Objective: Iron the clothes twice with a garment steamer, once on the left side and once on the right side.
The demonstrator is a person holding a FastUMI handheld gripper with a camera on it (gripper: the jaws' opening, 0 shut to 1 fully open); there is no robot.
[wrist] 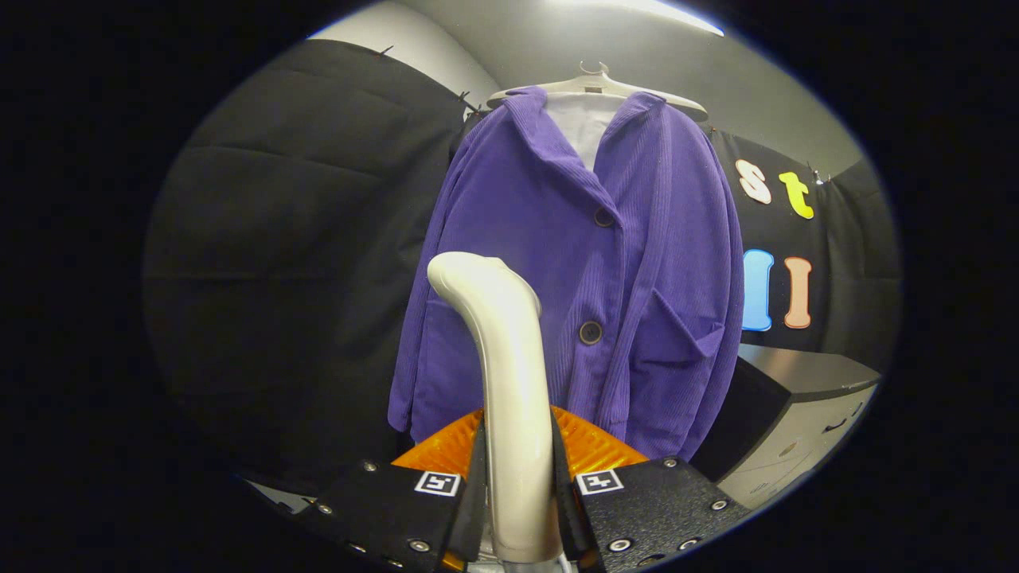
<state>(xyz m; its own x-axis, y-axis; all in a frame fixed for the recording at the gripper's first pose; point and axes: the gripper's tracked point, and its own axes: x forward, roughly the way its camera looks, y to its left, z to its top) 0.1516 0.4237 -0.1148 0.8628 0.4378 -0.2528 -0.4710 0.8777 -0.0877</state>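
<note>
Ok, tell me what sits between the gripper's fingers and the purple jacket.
In the gripper view, the gripper is shut on the white steamer handle, which rises and curves toward the purple jacket hanging just beyond on its hanger.

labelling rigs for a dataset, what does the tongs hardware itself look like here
The tongs have two flat, dark, textured plates side by side, studded with silver screws. Each plate carries a small square black-and-white marker near its inner top corner. Behind them sits a ribbed orange piece. No cables or sleeves are visible.

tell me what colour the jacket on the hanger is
Purple, ribbed like corduroy; the jacket shows best in the gripper view.
</note>
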